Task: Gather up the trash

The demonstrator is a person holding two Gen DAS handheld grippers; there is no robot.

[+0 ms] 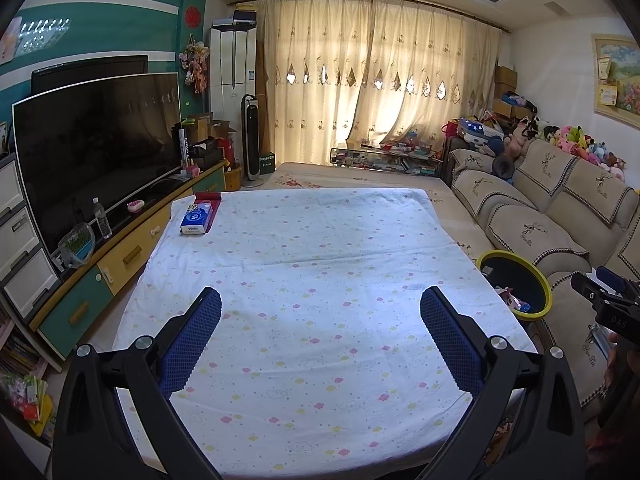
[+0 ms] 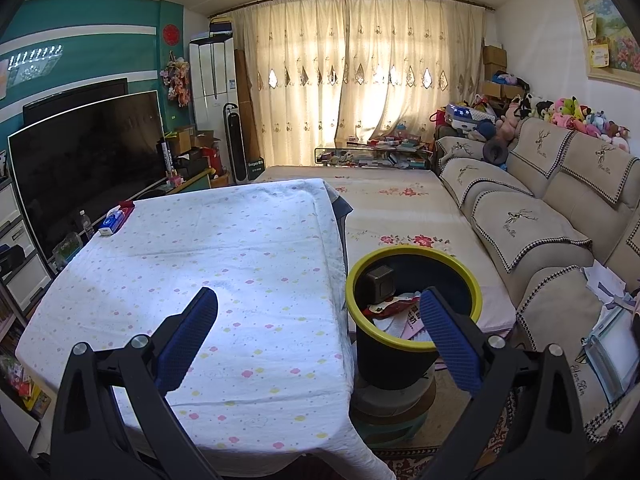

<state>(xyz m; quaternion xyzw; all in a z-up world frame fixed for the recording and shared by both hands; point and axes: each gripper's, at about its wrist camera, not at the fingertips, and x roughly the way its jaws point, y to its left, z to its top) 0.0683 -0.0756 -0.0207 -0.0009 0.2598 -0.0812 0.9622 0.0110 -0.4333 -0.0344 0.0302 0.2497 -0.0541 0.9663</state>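
Note:
A black trash bin with a yellow rim (image 2: 414, 344) stands on a stool beside the table's right edge; it holds wrappers and paper (image 2: 394, 308). It also shows in the left wrist view (image 1: 516, 284). My left gripper (image 1: 320, 308) is open and empty above the near part of the table with the white flowered cloth (image 1: 312, 260). My right gripper (image 2: 318, 308) is open and empty, straddling the table's right edge (image 2: 336, 280) and the bin, its right finger (image 2: 444, 328) over the bin's rim. The right gripper's body shows at the right edge of the left wrist view (image 1: 612, 304).
A blue tissue pack (image 1: 197, 218) on a red item lies at the table's far left corner. A TV (image 1: 96, 148) on a low cabinet with a water bottle (image 1: 102, 218) is on the left. A sofa (image 2: 540, 216) with papers (image 2: 612, 320) is on the right.

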